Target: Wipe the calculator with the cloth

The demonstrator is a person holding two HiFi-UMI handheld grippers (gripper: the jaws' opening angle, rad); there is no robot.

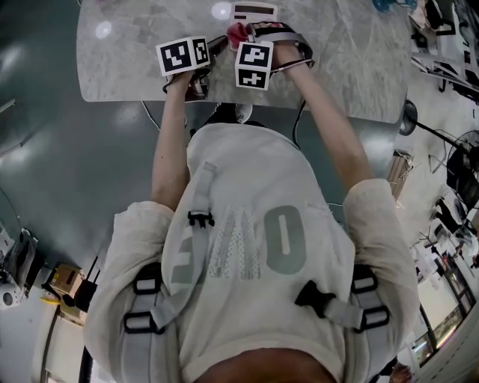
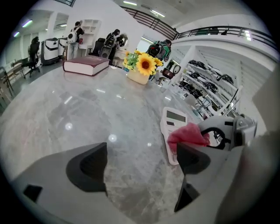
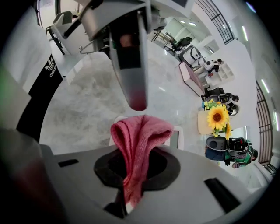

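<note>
A white calculator lies flat on the grey marble table; in the head view the calculator sits near the far edge. A red cloth is pinched in my right gripper, whose jaws are shut on it. The bunched cloth rests on the calculator's near half. In the right gripper view the calculator peeks out behind the cloth. My left gripper hovers just left of the calculator, open, with only bare tabletop between its jaws. Both grippers are close together.
A maroon book and a pot of sunflowers stand at the far side of the table. Shelves with gear and several people are beyond it. The table's near edge is just in front of the person's body.
</note>
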